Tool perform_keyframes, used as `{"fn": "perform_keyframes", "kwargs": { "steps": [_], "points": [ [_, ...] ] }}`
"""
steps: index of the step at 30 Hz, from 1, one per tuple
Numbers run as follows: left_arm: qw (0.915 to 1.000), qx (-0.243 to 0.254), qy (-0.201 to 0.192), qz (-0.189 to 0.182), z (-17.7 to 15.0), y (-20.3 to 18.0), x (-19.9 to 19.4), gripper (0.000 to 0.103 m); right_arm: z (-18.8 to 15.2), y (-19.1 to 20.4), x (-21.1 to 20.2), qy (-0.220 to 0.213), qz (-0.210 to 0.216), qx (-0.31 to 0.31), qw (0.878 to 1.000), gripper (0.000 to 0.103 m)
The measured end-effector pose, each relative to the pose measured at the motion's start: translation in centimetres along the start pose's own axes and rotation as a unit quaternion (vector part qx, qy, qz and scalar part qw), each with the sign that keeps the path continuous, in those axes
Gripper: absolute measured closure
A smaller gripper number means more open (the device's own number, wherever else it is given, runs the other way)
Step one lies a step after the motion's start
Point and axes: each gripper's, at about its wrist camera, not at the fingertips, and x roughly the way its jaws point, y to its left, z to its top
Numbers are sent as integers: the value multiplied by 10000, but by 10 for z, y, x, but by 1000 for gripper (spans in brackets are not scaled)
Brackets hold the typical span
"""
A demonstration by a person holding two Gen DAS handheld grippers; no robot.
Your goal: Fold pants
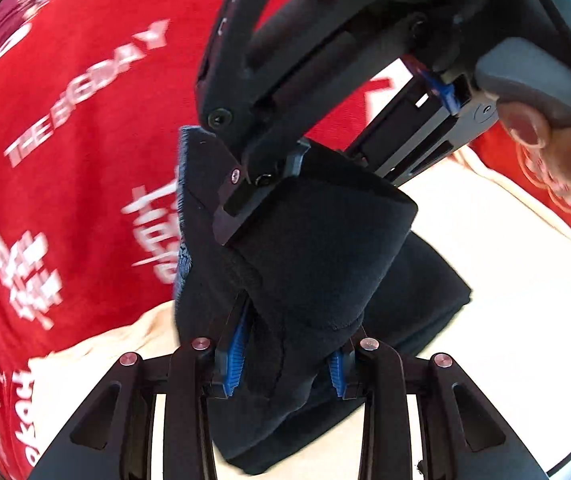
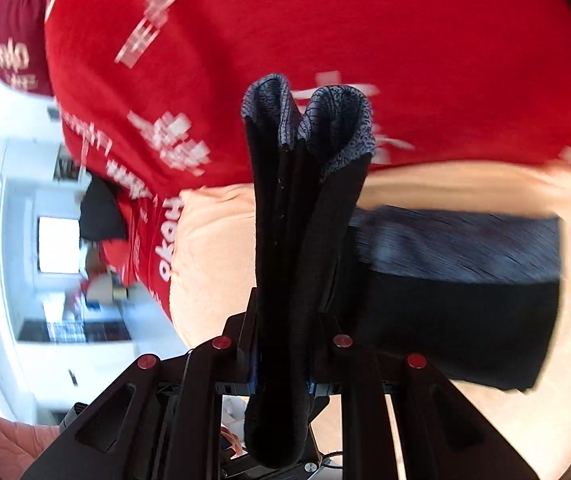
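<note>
Left gripper [image 1: 285, 364]: clamped on a bunched fold of the black pants [image 1: 309, 264], blue pads pressing the cloth.
Right gripper [image 2: 283, 372]: clenched on an upright bundle of the pants [image 2: 305, 208], grey lining showing on top.
Pants: lifted, the rest trailing on the cream sheet [image 2: 213, 248].
Person: red printed shirt [image 1: 85, 128] just behind.

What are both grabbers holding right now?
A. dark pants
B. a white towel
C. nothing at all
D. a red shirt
A: the left gripper pinches a bunched fold of the dark pants between its blue-padded fingers, and the right gripper is clamped on another fold of the same pants, which stands up in front of its camera.
</note>
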Motion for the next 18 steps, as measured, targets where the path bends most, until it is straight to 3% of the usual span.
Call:
{"fn": "perform_keyframes", "kwargs": {
  "steps": [3,13,17,18],
  "points": [
    [9996,218,177,-87,7,-39,17,69,-11,-46,-15,-103,-8,260,9996,84],
    [9937,635,907,166,-9,-109,88,67,-26,-154,14,-34,-123,681,9976,84],
    [9923,736,929,355,-15,-109,90,49,-36,-177,20,-115,50,913,9957,80],
    [9923,712,942,370,-15,-105,88,40,-37,-178,18,-141,79,939,9955,80]
  ]
}}
